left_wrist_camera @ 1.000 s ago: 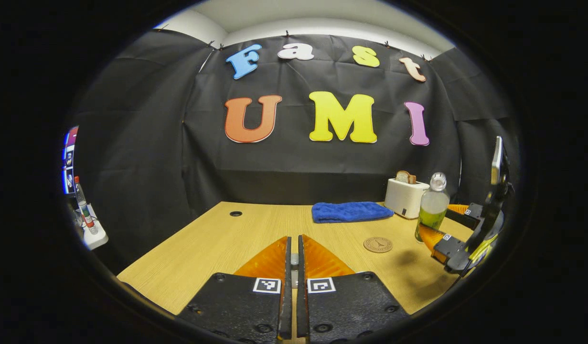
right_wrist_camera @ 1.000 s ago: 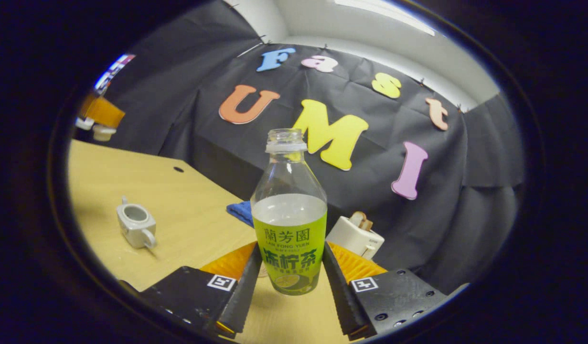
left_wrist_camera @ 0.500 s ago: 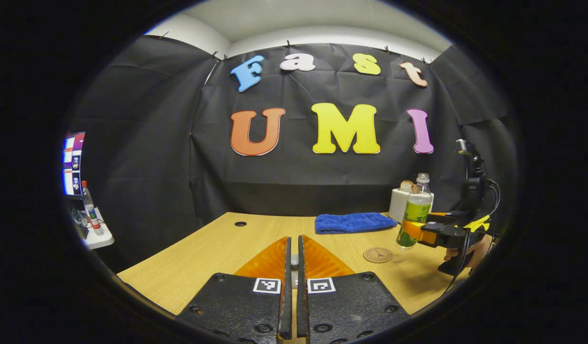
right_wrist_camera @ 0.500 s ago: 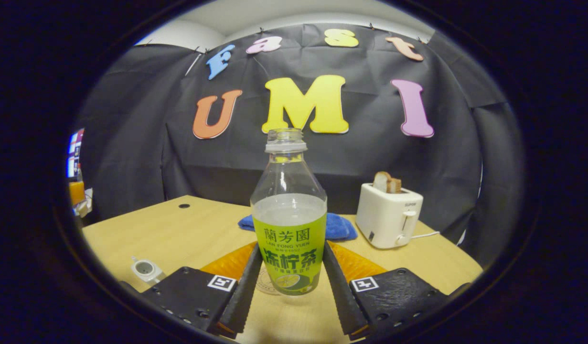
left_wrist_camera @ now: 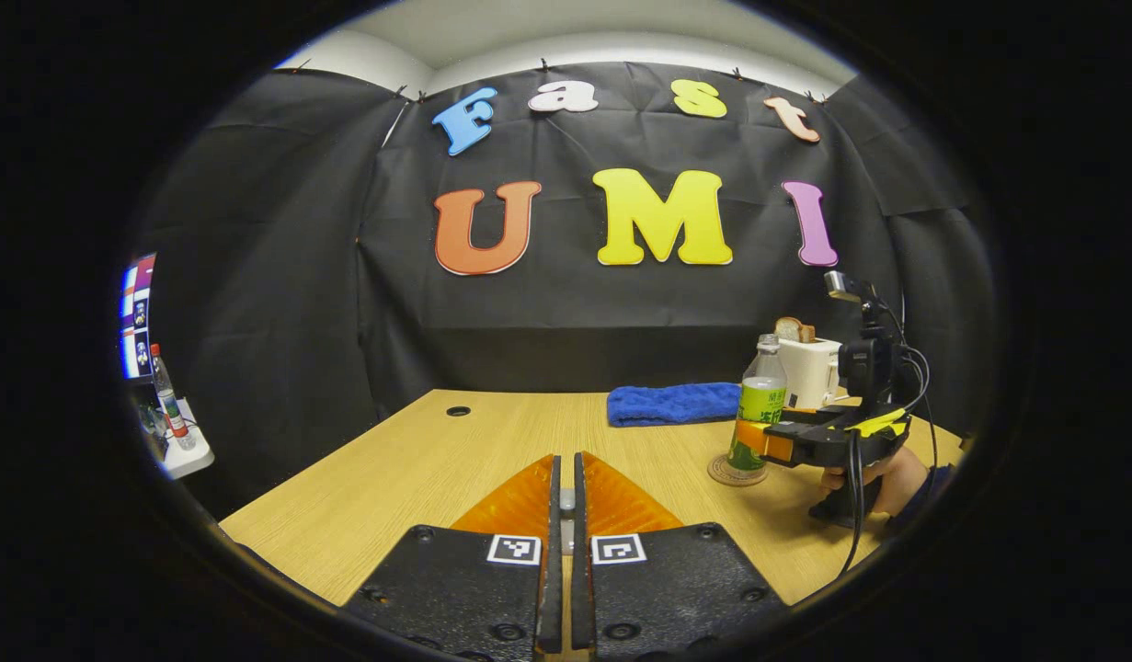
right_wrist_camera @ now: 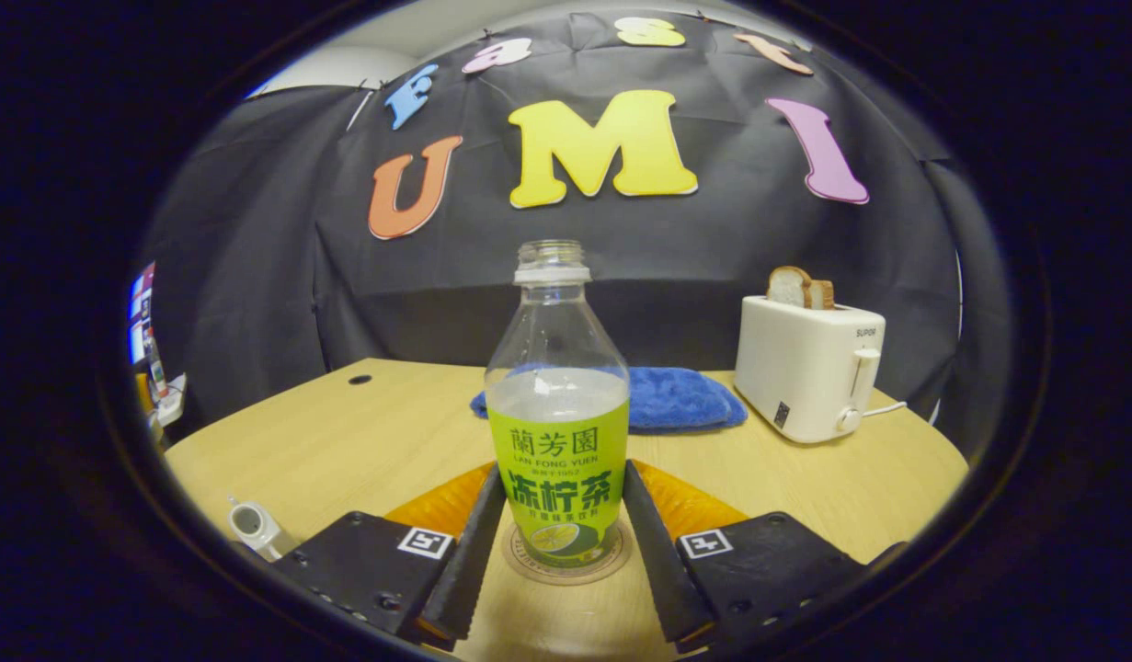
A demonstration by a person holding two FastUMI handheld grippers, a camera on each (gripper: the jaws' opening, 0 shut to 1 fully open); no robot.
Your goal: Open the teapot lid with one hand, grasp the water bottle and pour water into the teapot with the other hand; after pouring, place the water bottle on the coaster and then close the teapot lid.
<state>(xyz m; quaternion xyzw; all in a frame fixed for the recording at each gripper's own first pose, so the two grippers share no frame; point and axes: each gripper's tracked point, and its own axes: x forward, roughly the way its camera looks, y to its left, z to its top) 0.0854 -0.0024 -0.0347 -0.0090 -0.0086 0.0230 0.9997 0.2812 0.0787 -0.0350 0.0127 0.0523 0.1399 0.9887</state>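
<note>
**Holding bottle upright on coaster, teapot lid pinched in other gripper**

Gripping the water bottle (right_wrist_camera: 558,432): right gripper (right_wrist_camera: 560,542) has both fingers pressed on the label sides, low on the body. Bottle is upright, uncapped, part full, base sitting on the round coaster (right_wrist_camera: 566,561). Left gripper view confirms from the side: bottle (left_wrist_camera: 757,405) stands on the coaster (left_wrist_camera: 737,472), right gripper (left_wrist_camera: 777,443) clamped around it, a hand (left_wrist_camera: 883,478) on the handle behind.

Left gripper (left_wrist_camera: 566,501): fingers nearly together, a small pale piece pinched between them, most likely the teapot lid (left_wrist_camera: 566,499), though too little shows to be sure. It is held above the wooden table (left_wrist_camera: 418,469).

Teapot (right_wrist_camera: 253,526) sits low left in the right gripper view, mouth open, no lid on it, well apart from the bottle.

Behind the bottle: blue cloth (right_wrist_camera: 676,397) lying flat, white toaster (right_wrist_camera: 809,368) with bread slices in its slots, just right of the cloth.
</note>
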